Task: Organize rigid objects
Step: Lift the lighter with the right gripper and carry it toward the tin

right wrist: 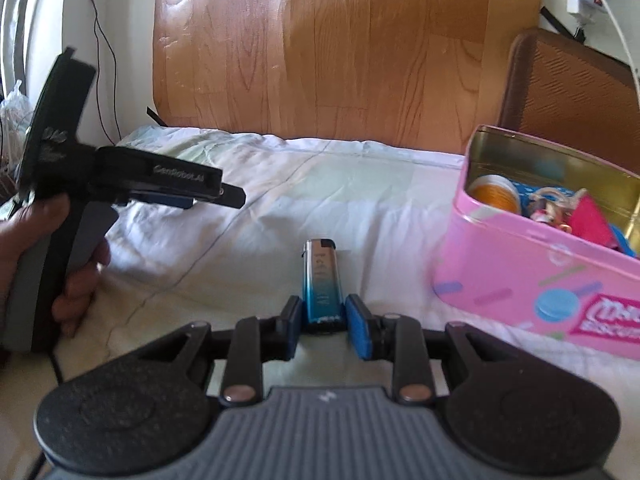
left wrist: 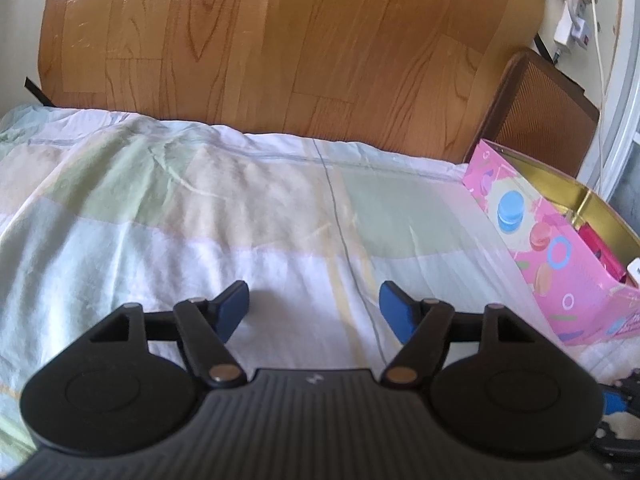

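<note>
Right gripper sits low over the bedsheet, its blue pads clamped on the base of the blue-and-silver lighter, which points away toward the wooden board. Just to its right stands the pink tin, lidless. On the left, the left gripper hovers level, jaws spread wide around nothing.

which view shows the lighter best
The right wrist view: the blue and silver lighter sits centred, gripped at its base between the jaws of the right gripper. The left wrist view shows none of it, only bedsheet and the pink tin.
</note>
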Available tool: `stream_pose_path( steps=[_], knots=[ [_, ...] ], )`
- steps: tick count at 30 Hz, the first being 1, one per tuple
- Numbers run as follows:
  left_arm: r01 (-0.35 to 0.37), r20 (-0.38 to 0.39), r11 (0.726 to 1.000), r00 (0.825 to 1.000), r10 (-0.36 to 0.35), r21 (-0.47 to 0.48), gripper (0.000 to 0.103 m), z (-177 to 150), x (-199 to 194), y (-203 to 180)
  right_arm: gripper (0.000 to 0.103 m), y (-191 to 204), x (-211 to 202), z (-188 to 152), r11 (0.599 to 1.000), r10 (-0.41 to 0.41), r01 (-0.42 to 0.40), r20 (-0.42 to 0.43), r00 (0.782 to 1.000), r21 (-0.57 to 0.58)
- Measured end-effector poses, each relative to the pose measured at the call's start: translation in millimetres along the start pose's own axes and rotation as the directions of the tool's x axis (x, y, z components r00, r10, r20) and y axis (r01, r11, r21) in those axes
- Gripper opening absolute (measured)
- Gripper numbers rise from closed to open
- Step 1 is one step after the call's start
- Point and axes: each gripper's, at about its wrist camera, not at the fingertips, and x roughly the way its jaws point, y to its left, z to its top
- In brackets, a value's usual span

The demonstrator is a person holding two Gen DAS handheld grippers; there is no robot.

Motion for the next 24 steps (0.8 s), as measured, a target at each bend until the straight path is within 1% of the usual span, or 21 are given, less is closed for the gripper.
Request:
stream_pose_path(
  steps=[5,13,14,16,18,20,22,24],
  knots=[
    [-0.002,-0.009,1.000,1.000,0.002,0.022,0.079,0,1,-2,0.025,-5,-12,-9,1.000,0.014,-0.014,-0.002,1.000,0.027],
    [-0.002,-0.017,0.999,1.000,0.003,0.034,0.082,0,3,-4,0.025,-6,-12,-10,0.999,0.025,-0.025,0.000,1.000,0.049],
    [-0.002,-0.019,0.999,1.000,0.003,0.037,0.083,1,3,-4,0.025,-9,-12,-11,0.997,0.036,-0.036,-0.001,0.999,0.070],
    [-0.003,-0.024,0.999,1.000,0.004,0.047,0.084,1,4,-6,0.025,-19,-13,-12,0.985,0.079,-0.078,-0.001,0.997,0.151],
    [-0.004,-0.034,0.998,0.999,0.006,0.059,0.086,1,5,-7,0.025,-31,-15,-14,0.963,0.127,-0.124,0.002,0.992,0.238],
    [-0.018,-0.047,0.997,0.999,0.022,0.081,0.086,-1,3,-12,0.025,-39,-17,-16,0.943,0.158,-0.152,0.005,0.987,0.297],
    [-0.021,-0.059,0.994,0.998,0.028,0.109,0.086,-7,-5,-19,0.025,-43,-21,-19,0.934,0.169,-0.164,0.012,0.985,0.319],
    [0.002,-0.067,0.993,0.998,0.006,0.120,0.086,-15,-14,-26,0.025,-40,-25,-23,0.936,0.167,-0.163,0.015,0.986,0.312]
  ],
)
